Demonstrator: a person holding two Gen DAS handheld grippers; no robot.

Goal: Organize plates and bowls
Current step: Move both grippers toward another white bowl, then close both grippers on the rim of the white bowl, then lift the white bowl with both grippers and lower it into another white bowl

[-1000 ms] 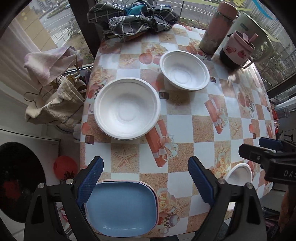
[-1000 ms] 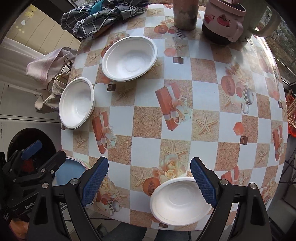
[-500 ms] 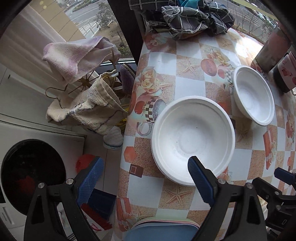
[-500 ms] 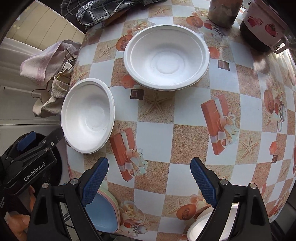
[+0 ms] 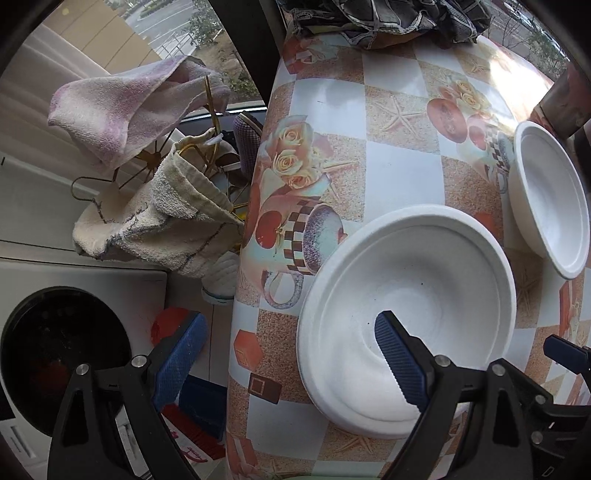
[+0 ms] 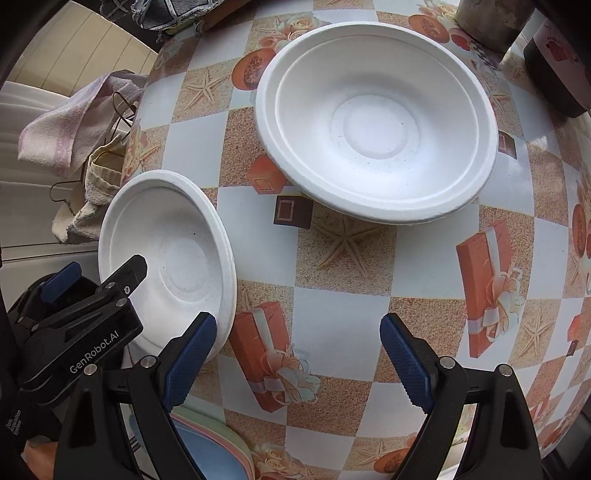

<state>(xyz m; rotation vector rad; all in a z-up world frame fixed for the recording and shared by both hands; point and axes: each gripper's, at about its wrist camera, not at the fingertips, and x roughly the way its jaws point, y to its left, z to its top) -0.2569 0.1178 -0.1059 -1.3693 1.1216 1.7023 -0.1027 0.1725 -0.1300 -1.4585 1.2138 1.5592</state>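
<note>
Two white foam bowls sit on the patterned table (image 5: 402, 173). Near the table's left edge lies one bowl (image 5: 424, 280) (image 6: 166, 243). My left gripper (image 5: 288, 350) (image 6: 98, 273) hangs open just above its left rim, with one finger over the hollow and the other past the table's edge. The other bowl (image 6: 376, 122) (image 5: 550, 199) is farther back. My right gripper (image 6: 297, 354) is open over bare tablecloth between the bowls, its left fingertip beside the near bowl's rim. A stack of pastel plates (image 6: 207, 443), blue on top, shows at the bottom edge.
Towels (image 5: 129, 107) hang on a wire rack left of the table, above a washing machine (image 5: 55, 350). A plaid cloth (image 5: 388, 18) lies at the far edge. A metal flask (image 6: 487, 22) and a dark-based mug (image 6: 554, 62) stand at the back right.
Both grippers have moved away from the near edge and sunk toward the table. The bowls now loom larger, and the blue plates have slid to the bottom of view. Both stay open.
</note>
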